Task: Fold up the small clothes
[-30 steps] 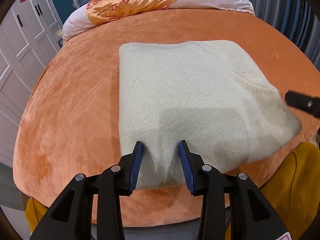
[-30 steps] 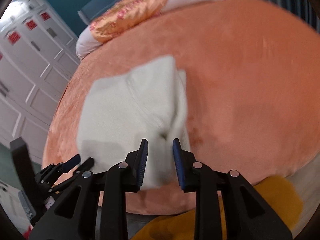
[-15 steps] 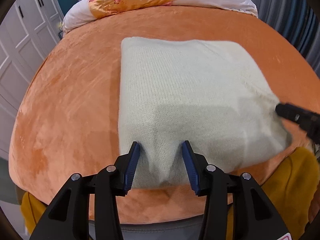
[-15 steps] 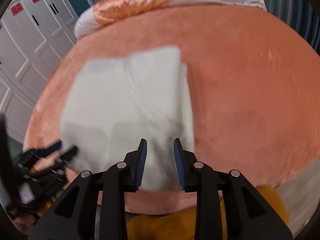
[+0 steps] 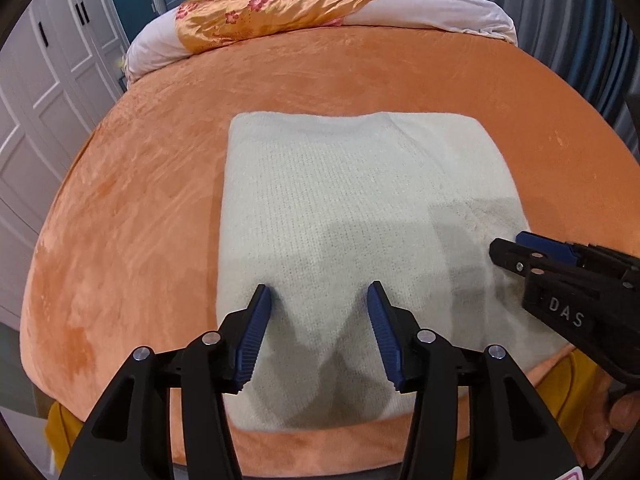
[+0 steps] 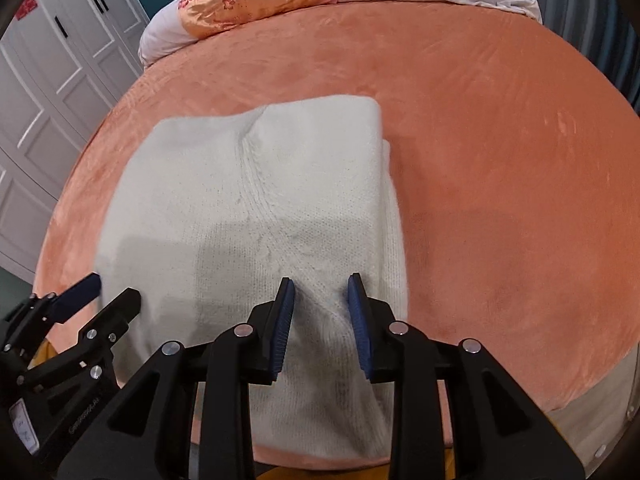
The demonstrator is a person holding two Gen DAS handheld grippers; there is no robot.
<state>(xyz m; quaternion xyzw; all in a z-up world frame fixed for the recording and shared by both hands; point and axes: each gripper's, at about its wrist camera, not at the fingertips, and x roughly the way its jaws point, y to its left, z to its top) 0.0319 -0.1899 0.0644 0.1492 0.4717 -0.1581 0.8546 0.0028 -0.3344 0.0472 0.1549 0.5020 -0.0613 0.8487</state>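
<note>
While the cream knit garment [image 5: 360, 216] lies as a flat folded rectangle on the orange bed [image 5: 140, 184], near its front edge, the fold looks close to finished. The left gripper [image 5: 319, 332] has just been widening its fingers, released, cloth below but unpinched. The right gripper [image 6: 320, 320] fingers are parted too, gripping nothing. Next comes either one more fold or withdrawal. Its long axis appears to run from the near edge toward the pillows [image 5: 280, 12]

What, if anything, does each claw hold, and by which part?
Nothing is held. The left claw has just been opening, and the right claw stands open too. Both hang over the near edge of the folded cream sweater, which lies on the orange blanket.
</note>
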